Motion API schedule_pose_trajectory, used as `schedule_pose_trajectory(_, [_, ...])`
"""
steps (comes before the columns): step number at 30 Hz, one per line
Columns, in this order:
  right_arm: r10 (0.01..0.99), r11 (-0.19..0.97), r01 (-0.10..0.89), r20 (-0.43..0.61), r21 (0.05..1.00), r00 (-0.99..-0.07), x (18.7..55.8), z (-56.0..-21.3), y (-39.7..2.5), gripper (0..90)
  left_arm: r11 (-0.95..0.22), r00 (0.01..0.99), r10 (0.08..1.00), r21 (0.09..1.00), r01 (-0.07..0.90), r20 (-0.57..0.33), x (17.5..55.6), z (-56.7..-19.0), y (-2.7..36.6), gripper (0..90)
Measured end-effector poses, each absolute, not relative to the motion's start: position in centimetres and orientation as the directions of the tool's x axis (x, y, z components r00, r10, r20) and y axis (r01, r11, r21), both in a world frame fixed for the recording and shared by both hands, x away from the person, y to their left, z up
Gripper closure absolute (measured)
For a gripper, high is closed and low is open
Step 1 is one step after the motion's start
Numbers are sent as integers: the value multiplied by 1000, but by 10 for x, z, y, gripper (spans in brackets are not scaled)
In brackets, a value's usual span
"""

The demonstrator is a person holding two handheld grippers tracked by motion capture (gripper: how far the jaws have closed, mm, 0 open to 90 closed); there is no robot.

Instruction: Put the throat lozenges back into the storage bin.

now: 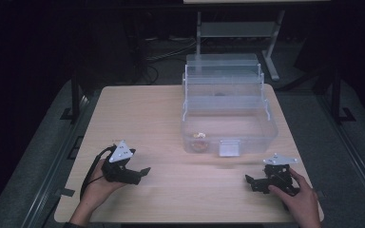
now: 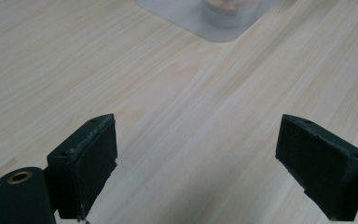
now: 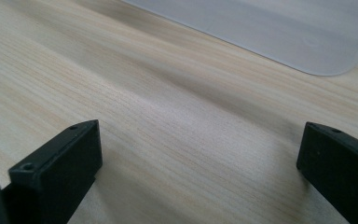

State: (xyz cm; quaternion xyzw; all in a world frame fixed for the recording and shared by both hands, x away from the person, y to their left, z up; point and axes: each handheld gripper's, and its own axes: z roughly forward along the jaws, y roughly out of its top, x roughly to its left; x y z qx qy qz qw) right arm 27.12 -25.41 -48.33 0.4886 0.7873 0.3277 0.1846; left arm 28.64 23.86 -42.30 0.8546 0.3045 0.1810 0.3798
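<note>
Wooden table [image 1: 171,114] held a clear tiered storage box [image 1: 228,118] at back right with a small roll [image 1: 199,140] inside its front-left corner, while left gripper [image 1: 145,171] and right gripper [image 1: 248,179] rested near, jaws wide, empty—likely pre-reach; next needs approaching the box.

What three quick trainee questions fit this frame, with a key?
1. True or false: both tongs are shut.
2. What holds the small round item: A) the bare table, B) the clear plastic box, C) the left tongs?
3. Which tongs lie nearer the box's front latch?

Key:
1. False; the gripper views show the left tongs and the right tongs with jaws wide apart over the wooden table.
2. B.
3. The right tongs.
</note>
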Motion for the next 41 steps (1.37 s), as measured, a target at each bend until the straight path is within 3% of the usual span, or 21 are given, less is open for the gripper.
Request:
schedule_pose_trajectory(29, [890,308,648,29,696,-455,271,-483,-254,0,-549,716,697,671,498,40,263,-468,277,116])
schedule_pose_trajectory(41, [890,309,648,29,697,-455,271,-483,-254,0,-507,722,692,716,480,5,260,-474,284,111])
